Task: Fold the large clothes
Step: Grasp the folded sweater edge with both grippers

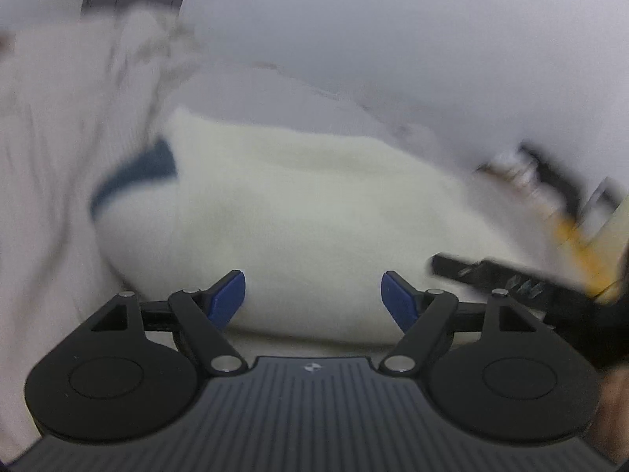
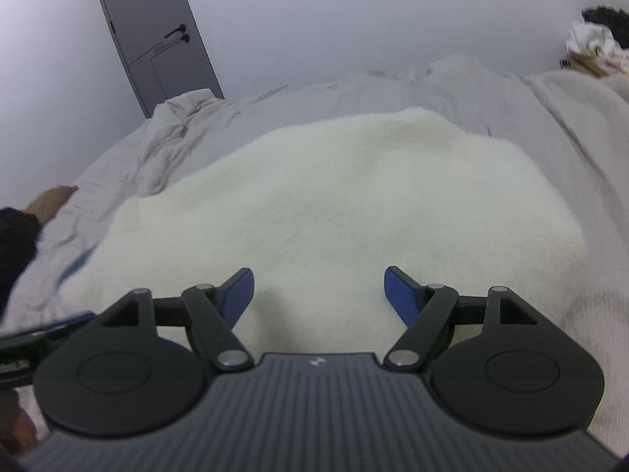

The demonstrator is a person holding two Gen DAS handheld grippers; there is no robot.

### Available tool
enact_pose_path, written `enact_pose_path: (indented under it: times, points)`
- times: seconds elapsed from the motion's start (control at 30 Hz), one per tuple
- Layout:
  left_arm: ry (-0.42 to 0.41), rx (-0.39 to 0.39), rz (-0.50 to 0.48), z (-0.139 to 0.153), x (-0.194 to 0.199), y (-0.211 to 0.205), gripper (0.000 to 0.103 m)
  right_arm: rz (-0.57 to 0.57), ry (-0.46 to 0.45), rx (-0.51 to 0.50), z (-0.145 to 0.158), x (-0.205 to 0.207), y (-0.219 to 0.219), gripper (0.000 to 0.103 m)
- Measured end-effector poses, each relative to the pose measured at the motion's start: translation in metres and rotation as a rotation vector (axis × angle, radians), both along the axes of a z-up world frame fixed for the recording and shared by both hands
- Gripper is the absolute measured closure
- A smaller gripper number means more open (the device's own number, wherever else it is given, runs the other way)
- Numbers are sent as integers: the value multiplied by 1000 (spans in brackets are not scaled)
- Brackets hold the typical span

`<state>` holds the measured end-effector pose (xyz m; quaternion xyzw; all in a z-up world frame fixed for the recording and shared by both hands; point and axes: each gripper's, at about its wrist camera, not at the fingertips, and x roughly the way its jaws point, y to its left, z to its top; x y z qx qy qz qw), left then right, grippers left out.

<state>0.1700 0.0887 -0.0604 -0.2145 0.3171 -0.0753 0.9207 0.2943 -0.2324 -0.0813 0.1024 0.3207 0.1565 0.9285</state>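
Left wrist view: the left gripper (image 1: 313, 295) stands with its jaws apart and nothing between the blue pads (image 1: 228, 299). The cream fleece garment (image 1: 298, 212) lies on the bed directly ahead, from 12 o'clock down to the fingertips. A blue band (image 1: 133, 175) shows at its edge at 10 o'clock. The grey bedding (image 1: 47, 126) rises at 9 o'clock. This view is heavily blurred. The right gripper (image 1: 511, 279) enters at 3 o'clock, close beside the left one.

Right wrist view: the right gripper (image 2: 319, 295) also has its jaws apart, empty, above the near edge of the cream fleece garment (image 2: 334, 204), which fills the centre of the view. The grey bedding (image 2: 165, 137) surrounds it from 9 to 3 o'clock. A door (image 2: 153, 31) stands at 11 o'clock. A small heap of clothes (image 2: 597, 43) sits at 2 o'clock.

Judged risks:
- The fleece looks thick. Closing on it may catch only the top layer, or the bedding beneath as well, and the fold would drag the cover.
- The two grippers stand close together. Converging on the same edge could make them collide.
- Uneven grips on the two sides would skew the fold line.
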Motion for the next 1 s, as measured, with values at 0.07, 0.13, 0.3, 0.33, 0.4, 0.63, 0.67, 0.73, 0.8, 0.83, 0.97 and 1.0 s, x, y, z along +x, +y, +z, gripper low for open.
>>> enact_pose_path:
  times: [0.07,0.13,0.3,0.33,0.4,0.63,0.67,0.73,0.8,0.83,0.97,1.0]
  points:
    - [24,-148,10,-4,-8,11,23,-12,24,44,3,-8,-6,28]
    - [49,-230,36,-9,-13,21,23,-30,47,82,5,-17,-13,28]
    - [136,-390,76,-34,-15,37,23,-93,100,229,5,-33,-37,17]
    - [149,-425,94,-39,-16,40,23,-101,108,258,4,-35,-42,16]
    - [170,-492,110,-49,-13,44,23,-106,138,315,1,-36,-48,0]
    - [194,-638,207,-74,-8,59,23,-146,326,573,-35,-22,-60,0]
    - [192,-666,220,-79,-6,63,23,-165,342,609,-42,-19,-62,0]
    - [185,-706,240,-87,1,68,23,-195,366,677,-56,-15,-66,0]
    - [208,-725,268,-97,9,70,23,-239,387,744,-72,-9,-70,0]
    - [210,-758,283,-103,11,71,23,-267,390,786,-80,-7,-72,0]
    - [147,-807,294,-106,18,71,23,-310,322,850,-92,3,-75,0]
    - [133,-808,301,-105,19,72,23,-319,286,840,-90,6,-76,0]
